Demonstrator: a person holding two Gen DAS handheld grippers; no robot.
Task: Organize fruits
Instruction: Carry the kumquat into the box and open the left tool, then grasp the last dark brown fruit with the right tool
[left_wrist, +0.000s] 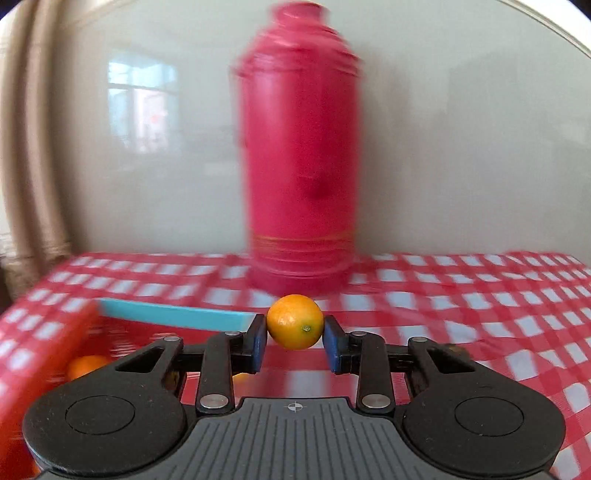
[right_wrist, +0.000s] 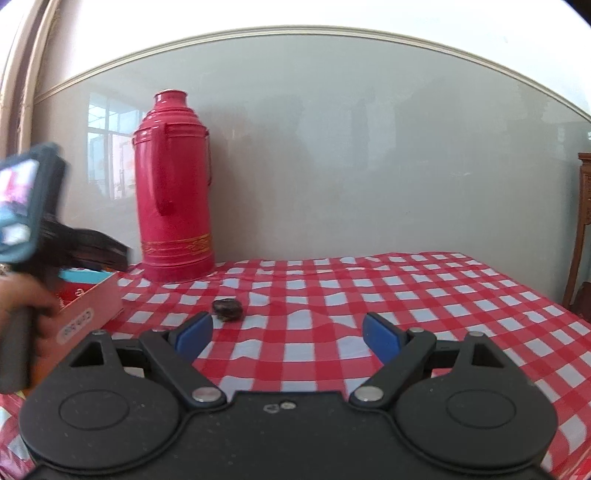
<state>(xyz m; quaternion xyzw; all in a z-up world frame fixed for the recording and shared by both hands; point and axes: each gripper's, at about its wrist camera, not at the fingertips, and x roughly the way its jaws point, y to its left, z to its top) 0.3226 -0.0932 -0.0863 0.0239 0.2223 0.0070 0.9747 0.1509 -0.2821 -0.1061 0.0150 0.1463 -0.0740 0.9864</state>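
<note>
My left gripper is shut on a small orange fruit, held between its blue pads above the checked tablecloth, just right of a red box with a light blue rim. Another orange fruit lies inside that box. My right gripper is open and empty above the cloth. A small dark wrinkled fruit lies on the cloth just beyond its left finger. The box shows at the left of the right wrist view, with the left hand-held gripper blurred over it.
A tall red thermos stands at the back of the table against the grey wall; it also shows in the left wrist view. A wooden piece of furniture stands beyond the table's right edge.
</note>
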